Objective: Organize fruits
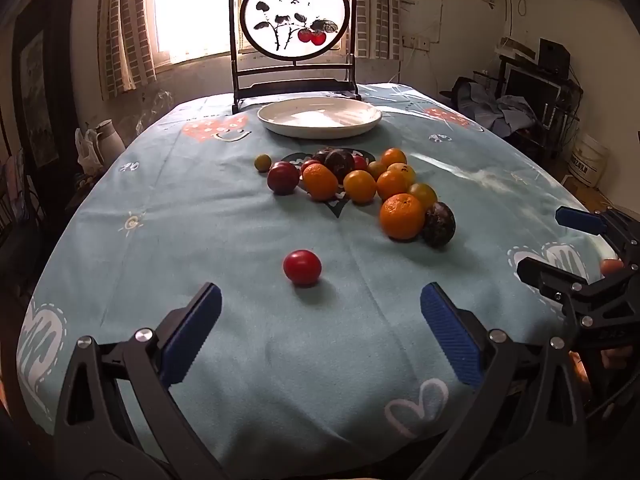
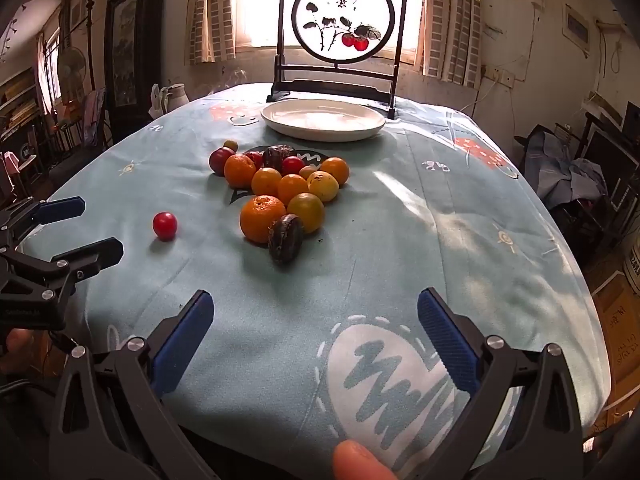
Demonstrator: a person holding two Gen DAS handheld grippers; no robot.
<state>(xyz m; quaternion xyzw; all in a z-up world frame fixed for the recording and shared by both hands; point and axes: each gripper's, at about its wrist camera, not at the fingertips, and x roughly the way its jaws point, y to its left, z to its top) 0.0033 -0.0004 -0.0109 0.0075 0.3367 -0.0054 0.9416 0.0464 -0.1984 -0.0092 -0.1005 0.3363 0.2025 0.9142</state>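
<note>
Several fruits lie in a pile [image 1: 360,184] [image 2: 280,188] mid-table: oranges, yellow ones, dark plums and small red ones. One red tomato [image 1: 302,267] [image 2: 165,225] sits alone, nearer to me. Just short of it my left gripper [image 1: 320,300] [image 2: 80,228] hangs open and empty above the cloth. My right gripper [image 2: 316,308] [image 1: 560,240] is open too, with nothing between its blue pads, in front of a dark plum [image 2: 285,238] [image 1: 439,224] and a big orange [image 2: 262,218] [image 1: 401,216]. A white plate [image 1: 320,117] [image 2: 322,119] stands empty behind the pile.
A dark framed screen with a round persimmon painting [image 1: 294,32] [image 2: 343,28] stands behind the plate at the table's far edge. The light-blue tablecloth [image 1: 200,220] [image 2: 420,220] covers the table. A fingertip [image 2: 360,462] shows at the bottom of the right wrist view.
</note>
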